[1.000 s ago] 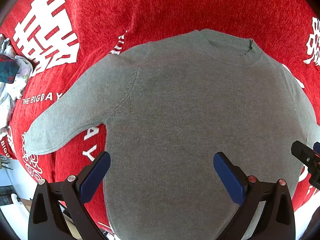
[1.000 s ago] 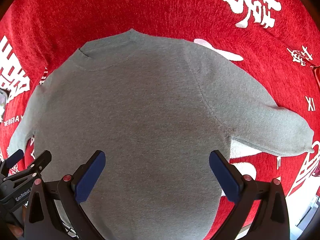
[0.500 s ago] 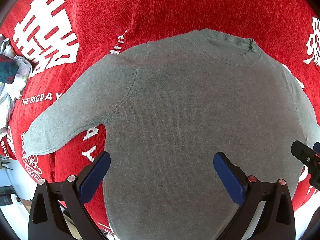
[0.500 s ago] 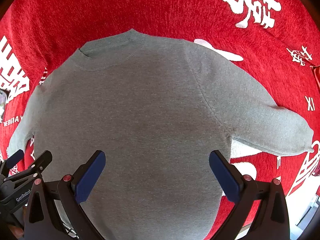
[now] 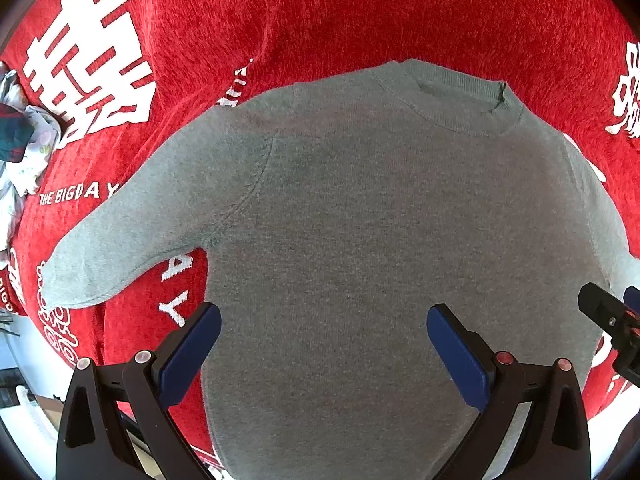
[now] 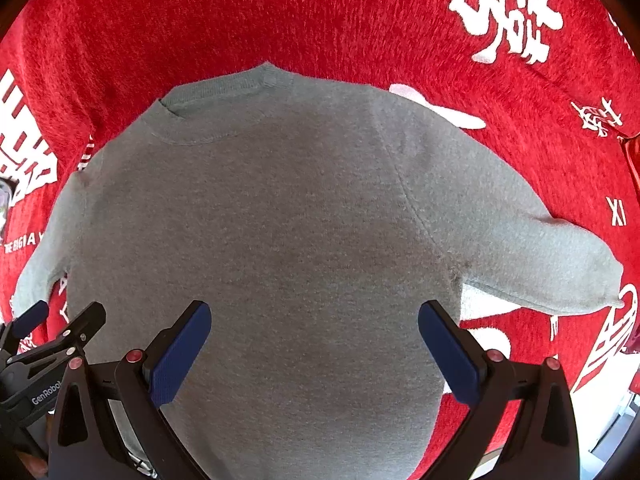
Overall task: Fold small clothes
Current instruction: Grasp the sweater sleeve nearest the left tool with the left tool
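Grey knitted crew-neck sweater (image 5: 360, 220) lies flat, sleeves spread, on the red plush cloth with white lettering (image 5: 360, 8). I see my left gripper (image 5: 324, 344) and right gripper (image 6: 314, 340) above its lower half, fingers wide apart, empty.

Likely a home: a red plush blanket (image 5: 360, 12) with white festive lettering covers the surface.
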Tool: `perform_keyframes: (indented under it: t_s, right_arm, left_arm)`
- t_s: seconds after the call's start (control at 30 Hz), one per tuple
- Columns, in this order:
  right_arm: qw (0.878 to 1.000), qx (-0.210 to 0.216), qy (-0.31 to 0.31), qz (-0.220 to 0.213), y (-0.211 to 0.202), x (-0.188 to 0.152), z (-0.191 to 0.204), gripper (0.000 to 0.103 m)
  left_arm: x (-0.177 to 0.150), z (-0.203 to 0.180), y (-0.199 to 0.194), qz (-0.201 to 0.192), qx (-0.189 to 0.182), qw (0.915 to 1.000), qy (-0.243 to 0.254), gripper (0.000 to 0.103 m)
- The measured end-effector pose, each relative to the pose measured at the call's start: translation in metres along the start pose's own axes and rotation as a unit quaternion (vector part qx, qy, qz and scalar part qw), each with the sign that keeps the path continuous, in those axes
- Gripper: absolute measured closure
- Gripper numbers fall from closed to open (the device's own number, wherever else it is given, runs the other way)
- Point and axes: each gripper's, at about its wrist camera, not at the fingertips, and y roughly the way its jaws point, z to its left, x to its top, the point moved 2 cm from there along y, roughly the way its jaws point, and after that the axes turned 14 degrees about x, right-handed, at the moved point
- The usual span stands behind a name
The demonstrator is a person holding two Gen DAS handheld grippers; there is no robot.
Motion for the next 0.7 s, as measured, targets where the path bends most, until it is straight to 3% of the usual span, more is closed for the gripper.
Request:
perform_keyframes:
  t_s: [0.27,0.37,0.6,0.7]
  right_arm:
    - [0.999,0.019,-0.025,-0.006,-0.001,0.001,0.017,0.0]
    - [0.999,0.045,-0.03,0.006,0.004,0.0,0.028,0.0]
    - [0.992,0.09,-0.084,0.016,0.016,-0.005,0.08,0.0]
    - [0.99,0.086,-0.102,0.037,0.028,-0.01,0.103,0.0]
  left_arm:
    - [-0.002,0.018,0.006,0.005,-0.038,0.9988,-0.031,0.0]
    - [-0.004,0.037,0.011,0.003,-0.058,0.9968,-0.055,0.0]
    - [-0.018,0.125,0.039,-0.008,-0.063,0.9884,-0.138,0.0]
    - [-0.029,0.169,0.06,-0.006,-0.052,0.9818,-0.182,0.0]
